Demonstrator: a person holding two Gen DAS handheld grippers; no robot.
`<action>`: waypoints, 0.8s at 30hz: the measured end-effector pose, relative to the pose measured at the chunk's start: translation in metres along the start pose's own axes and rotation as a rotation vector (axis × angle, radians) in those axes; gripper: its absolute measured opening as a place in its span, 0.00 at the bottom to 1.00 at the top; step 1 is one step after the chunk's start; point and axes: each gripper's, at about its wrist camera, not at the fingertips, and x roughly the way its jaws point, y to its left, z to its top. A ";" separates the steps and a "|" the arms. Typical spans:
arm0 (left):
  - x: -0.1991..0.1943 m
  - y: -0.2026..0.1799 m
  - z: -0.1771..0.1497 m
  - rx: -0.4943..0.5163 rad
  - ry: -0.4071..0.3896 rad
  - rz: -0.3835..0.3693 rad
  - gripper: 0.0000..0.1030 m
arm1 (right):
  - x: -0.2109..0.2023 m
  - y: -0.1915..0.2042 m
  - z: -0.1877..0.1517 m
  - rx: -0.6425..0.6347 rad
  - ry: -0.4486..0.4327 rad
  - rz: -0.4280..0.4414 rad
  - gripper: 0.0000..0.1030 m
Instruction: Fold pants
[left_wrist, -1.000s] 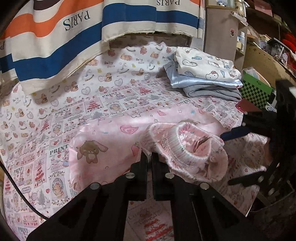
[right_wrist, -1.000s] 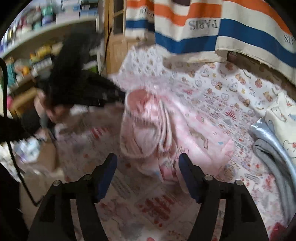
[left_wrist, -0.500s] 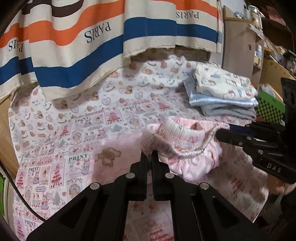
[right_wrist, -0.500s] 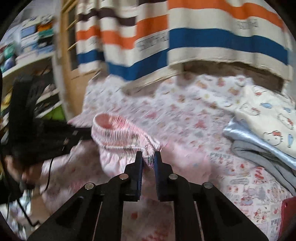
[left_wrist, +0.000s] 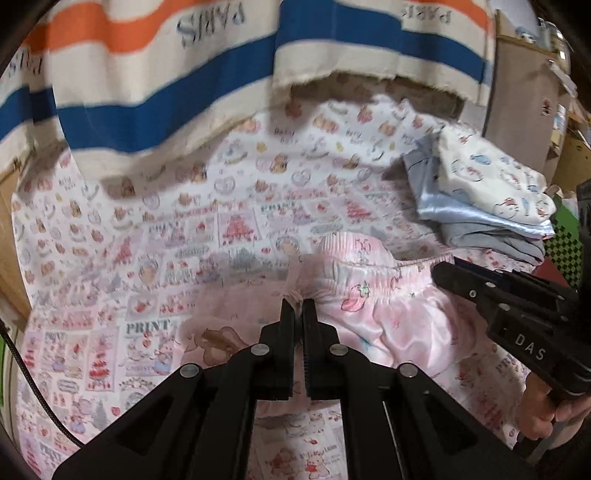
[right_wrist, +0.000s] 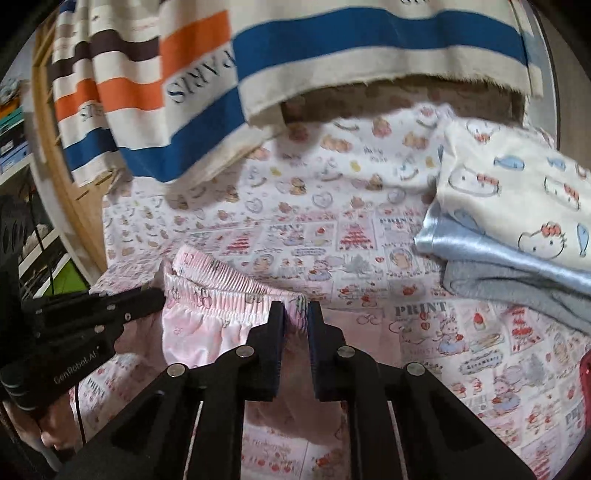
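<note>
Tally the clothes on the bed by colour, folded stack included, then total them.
Pink: 1, the pants
Cream with cat print: 1, top of the folded stack
Light blue satin: 1, under it
Grey: 1, at the bottom
Total: 4

Striped cloth (left_wrist: 166, 96) blurred — top cut off, pants (left_wrist: 388, 314) legs hidden behind claws
</note>
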 end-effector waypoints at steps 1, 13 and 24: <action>0.005 0.003 -0.001 -0.010 0.016 -0.004 0.04 | 0.004 -0.002 0.000 0.011 0.005 -0.001 0.12; -0.016 0.013 -0.002 0.009 -0.059 0.052 0.44 | 0.005 -0.024 0.006 0.096 0.001 0.004 0.21; 0.005 0.005 0.003 -0.007 0.030 -0.042 0.22 | 0.007 -0.004 0.001 0.052 0.100 0.091 0.21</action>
